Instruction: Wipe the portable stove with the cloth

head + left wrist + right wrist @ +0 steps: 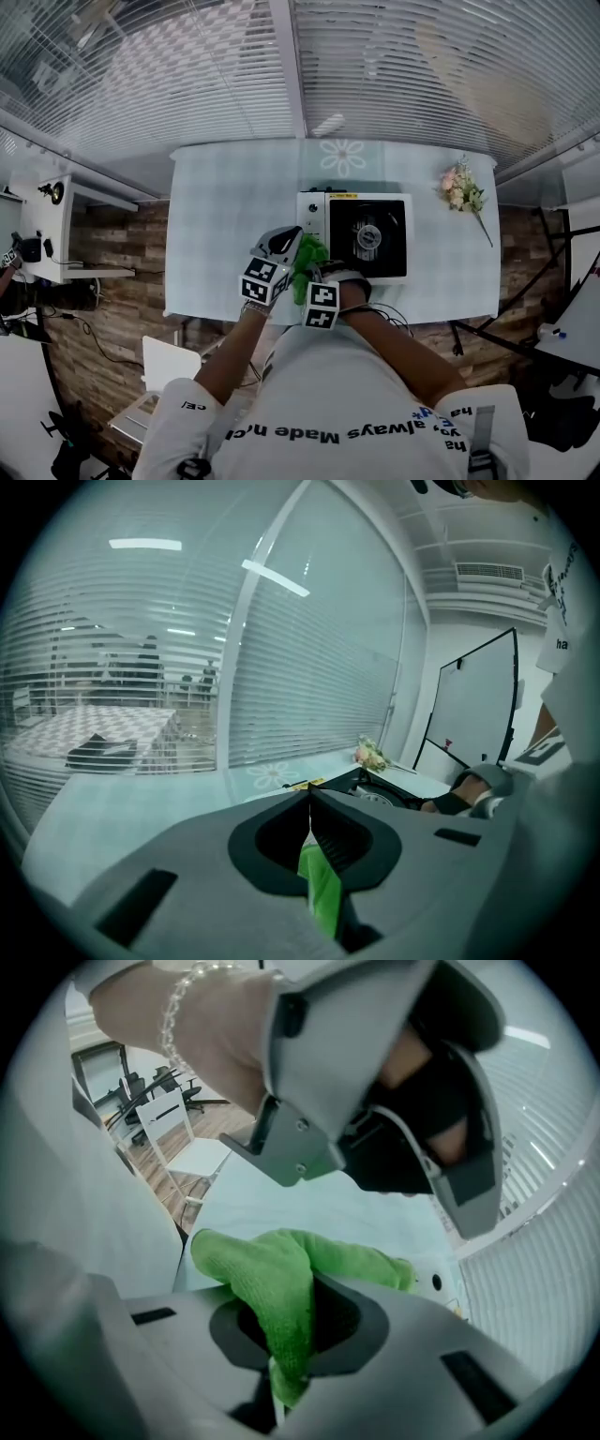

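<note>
Beside stove [367, 234], cloth [307, 257] pinched, shirt [328, 394] "always Made"

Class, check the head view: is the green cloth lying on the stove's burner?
No, the cloth is pinched in the left gripper and right gripper, left of the burner.

Most of the cloth [309, 255] is buried in the jaws, and in the head view the stove's [370, 236] 7 o'clock corner is hidden behind it.
</note>
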Demonstrator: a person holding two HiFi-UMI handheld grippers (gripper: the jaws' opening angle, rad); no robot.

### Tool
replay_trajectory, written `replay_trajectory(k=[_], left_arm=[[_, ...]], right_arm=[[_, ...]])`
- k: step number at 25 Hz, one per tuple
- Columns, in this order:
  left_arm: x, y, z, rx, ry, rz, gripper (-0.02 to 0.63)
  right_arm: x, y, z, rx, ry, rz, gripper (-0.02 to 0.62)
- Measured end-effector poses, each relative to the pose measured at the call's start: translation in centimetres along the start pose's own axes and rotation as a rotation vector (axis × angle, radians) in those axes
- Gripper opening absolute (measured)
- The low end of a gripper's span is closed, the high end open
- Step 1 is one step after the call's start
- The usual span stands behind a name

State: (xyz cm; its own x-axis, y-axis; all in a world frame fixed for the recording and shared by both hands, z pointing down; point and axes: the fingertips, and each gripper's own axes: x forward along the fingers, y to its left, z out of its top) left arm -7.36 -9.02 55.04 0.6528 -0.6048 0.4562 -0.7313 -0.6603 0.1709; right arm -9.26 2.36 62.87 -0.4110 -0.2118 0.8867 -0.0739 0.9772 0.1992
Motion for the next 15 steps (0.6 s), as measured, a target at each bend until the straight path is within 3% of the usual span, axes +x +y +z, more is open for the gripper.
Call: replay_trajectory(k=[9, 15], left_arm=[[2.2, -0.9, -2.2, 0.037, 0.07, -0.049, 0.012], [2.8, -1.4, -4.2, 0.041, 0.119, -0.067, 0.012]], right_arm=[[-1.2, 2.8, -1.1, 0.032, -0.012, 0.014, 0.026], [-2.1, 4.0, -4.4, 0.073, 0.037, 0.003, 0.026]])
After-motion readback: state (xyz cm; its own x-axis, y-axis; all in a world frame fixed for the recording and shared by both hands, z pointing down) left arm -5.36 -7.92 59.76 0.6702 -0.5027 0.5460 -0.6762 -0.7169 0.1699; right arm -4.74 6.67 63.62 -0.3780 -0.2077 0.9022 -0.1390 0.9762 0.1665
